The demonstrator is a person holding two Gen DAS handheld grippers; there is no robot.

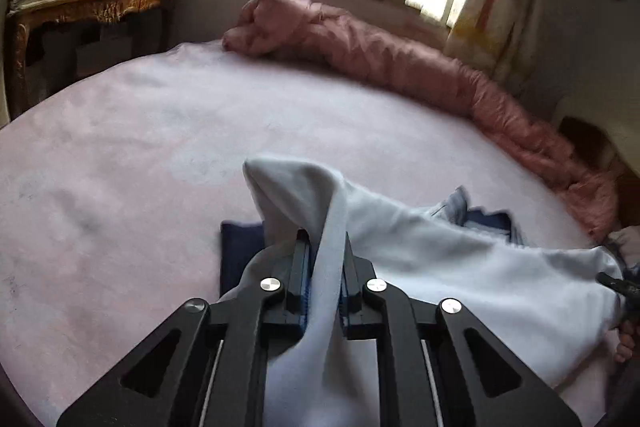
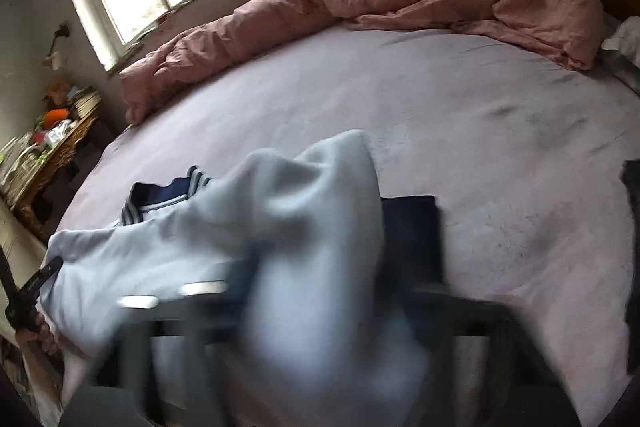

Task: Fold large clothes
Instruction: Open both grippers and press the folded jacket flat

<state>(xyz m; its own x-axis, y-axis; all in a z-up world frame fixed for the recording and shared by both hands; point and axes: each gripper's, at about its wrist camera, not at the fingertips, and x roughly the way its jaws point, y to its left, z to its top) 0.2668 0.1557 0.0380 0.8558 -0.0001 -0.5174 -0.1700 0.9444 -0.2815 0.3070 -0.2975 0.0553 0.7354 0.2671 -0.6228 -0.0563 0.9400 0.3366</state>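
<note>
across the pale pink bed (image 1: 132, 147) the task looks to be at an early stage: the pale blue garment (image 1: 460, 259), with its navy striped collar (image 2: 168, 197), hangs bunched between the two grippers over the near part of the bed, not yet laid into any neat fold that shows. a dark navy piece (image 2: 412, 223) lies under it, flat on the sheet. the rumpled pink duvet (image 1: 400, 63) runs along the far edge, well apart from the work, so the middle of the bed offers room. a cluttered wooden side table (image 1: 88, 7) stands beyond the bed's corner. the left gripper (image 1: 326, 267) is clamped on a ridge of the blue cloth. the right gripper (image 2: 316, 291) is blurred, its jaws closed, apparently pinching the same cloth.
</note>
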